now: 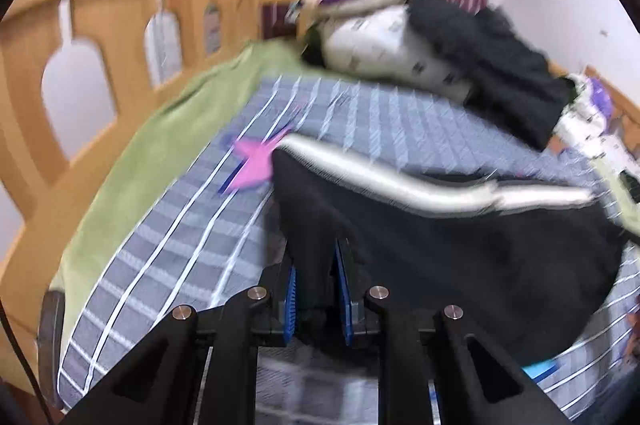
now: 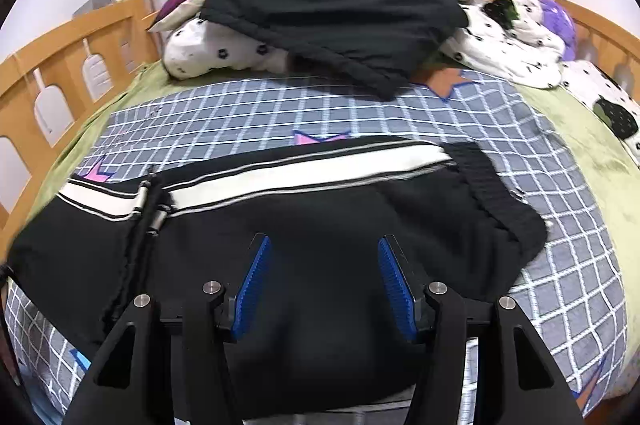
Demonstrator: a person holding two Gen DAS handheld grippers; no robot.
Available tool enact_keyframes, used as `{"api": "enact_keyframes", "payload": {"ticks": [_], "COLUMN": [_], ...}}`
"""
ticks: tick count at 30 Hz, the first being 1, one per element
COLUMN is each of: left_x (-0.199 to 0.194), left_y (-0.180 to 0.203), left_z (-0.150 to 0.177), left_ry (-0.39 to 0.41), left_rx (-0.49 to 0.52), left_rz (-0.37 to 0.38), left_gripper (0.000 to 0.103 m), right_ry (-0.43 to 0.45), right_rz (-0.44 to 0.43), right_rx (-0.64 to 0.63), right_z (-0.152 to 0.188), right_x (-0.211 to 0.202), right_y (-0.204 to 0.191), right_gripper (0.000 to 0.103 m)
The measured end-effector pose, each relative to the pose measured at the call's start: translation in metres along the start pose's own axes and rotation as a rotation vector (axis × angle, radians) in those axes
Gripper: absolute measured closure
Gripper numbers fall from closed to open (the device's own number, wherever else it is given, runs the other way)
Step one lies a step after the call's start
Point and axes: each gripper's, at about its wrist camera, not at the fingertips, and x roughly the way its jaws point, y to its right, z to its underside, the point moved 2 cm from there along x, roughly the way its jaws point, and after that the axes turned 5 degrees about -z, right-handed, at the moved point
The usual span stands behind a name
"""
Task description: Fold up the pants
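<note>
Left wrist view: my left tongs (image 1: 314, 261) clamp black pants (image 1: 460, 245) on the bed (image 1: 168, 245). Right tongs (image 2: 324, 245) spread apart, hovering over pants (image 2: 320, 209).

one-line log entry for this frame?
task: fold pants | left gripper: shut on pants | right gripper: open over pants | pants: on bed, partly folded

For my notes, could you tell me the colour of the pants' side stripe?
White, on black pants; right wrist view shows it best.
</note>
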Motion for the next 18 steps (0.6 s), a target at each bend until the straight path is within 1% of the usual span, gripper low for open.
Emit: {"api": "enact_keyframes", "payload": {"ticks": [3, 5, 6, 8, 11, 13, 14, 16, 18], "left_x": [-0.018, -0.029, -0.032, -0.037, -0.037, -0.028, -0.024, -0.002, 0.013], "left_y": [0.044, 0.084, 0.100, 0.145, 0.200, 0.240, 0.257, 0.287, 0.302], "left_z": [-0.026, -0.039, -0.039, -0.038, -0.023, -0.004, 0.007, 0.037, 0.061], "left_ry": [0.032, 0.062, 0.068, 0.071, 0.056, 0.032, 0.020, -0.062, -0.127], "left_rx": [0.026, 0.075, 0.098, 0.155, 0.206, 0.252, 0.279, 0.300, 0.317], "left_rz": [0.080, 0.138, 0.153, 0.207, 0.290, 0.346, 0.354, 0.377, 0.390], "left_gripper": [0.087, 0.088, 0.088, 0.090, 0.092, 0.093, 0.093, 0.093, 0.093], "right_ry": [0.013, 0.020, 0.019, 0.021, 0.026, 0.034, 0.035, 0.031, 0.025], "right_rz": [0.023, 0.028, 0.024, 0.009, -0.011, -0.022, -0.024, -0.028, -0.025], "right_rx": [0.015, 0.044, 0.063, 0.111, 0.165, 0.189, 0.196, 0.209, 0.217], "right_z": [0.002, 0.005, 0.007, 0.012, 0.020, 0.024, 0.024, 0.027, 0.030], "right_x": [-0.007, -0.013, -0.016, -0.023, -0.032, -0.038, -0.040, -0.041, -0.042], "right_y": [0.023, 0.042, 0.052, 0.073, 0.097, 0.110, 0.114, 0.121, 0.126], "right_gripper": [0.048, 0.048, 0.048, 0.048, 0.048, 0.048, 0.048, 0.048, 0.048]}}
